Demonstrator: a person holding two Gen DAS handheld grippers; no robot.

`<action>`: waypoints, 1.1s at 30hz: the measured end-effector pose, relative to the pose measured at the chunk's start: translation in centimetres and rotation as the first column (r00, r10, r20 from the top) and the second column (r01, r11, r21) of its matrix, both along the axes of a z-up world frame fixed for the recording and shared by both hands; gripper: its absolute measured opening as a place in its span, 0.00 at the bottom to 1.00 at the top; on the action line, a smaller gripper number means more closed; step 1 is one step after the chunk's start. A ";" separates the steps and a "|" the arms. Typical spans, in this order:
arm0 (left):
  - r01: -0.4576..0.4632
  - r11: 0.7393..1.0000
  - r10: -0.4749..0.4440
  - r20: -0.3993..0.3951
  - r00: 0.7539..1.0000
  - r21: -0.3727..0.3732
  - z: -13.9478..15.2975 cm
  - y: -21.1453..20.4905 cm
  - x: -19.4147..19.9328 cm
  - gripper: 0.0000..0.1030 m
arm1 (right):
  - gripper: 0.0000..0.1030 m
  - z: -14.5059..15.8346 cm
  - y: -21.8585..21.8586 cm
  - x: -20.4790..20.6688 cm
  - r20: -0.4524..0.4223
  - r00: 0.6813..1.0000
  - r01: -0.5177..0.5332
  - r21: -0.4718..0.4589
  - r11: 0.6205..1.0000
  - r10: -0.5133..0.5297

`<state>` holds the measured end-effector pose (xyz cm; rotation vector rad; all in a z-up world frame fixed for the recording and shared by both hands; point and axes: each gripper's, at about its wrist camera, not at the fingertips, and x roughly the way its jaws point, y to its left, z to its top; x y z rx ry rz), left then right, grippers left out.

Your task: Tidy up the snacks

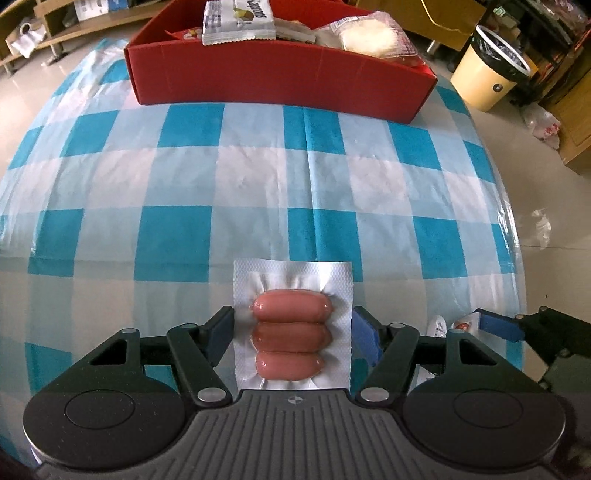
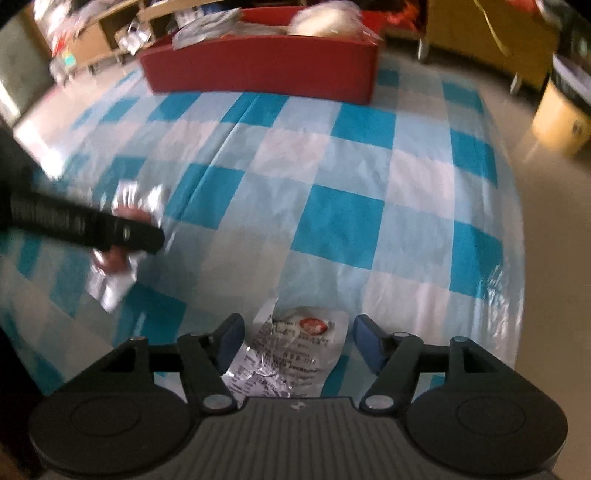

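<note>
Several snack packets [image 1: 236, 18] in red box [image 1: 280, 79]

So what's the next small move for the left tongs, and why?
Probably close the left tongs on the sausage pack: the pads are open, flanking its edges as it lies flat on the cloth, and the red box ahead already holds other snacks.

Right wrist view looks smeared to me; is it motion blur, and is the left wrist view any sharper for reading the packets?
Right wrist view: blurred throughout, worst on the red box and the left claw; print on the silver packet is illegible. Left wrist view: sharp, with the sausage pack crisp between open fingers; fisheye bends the checked tablecloth, which shows mild sheen.
</note>
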<state>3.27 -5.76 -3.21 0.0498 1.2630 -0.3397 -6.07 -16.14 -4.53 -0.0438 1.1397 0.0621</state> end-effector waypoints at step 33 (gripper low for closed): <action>-0.116 0.992 0.121 0.139 0.983 -0.045 4.3 0.9 4.0 0.72 | 0.40 8.3 -3.8 7.5 0.257 0.961 0.044 0.222 0.974 -0.102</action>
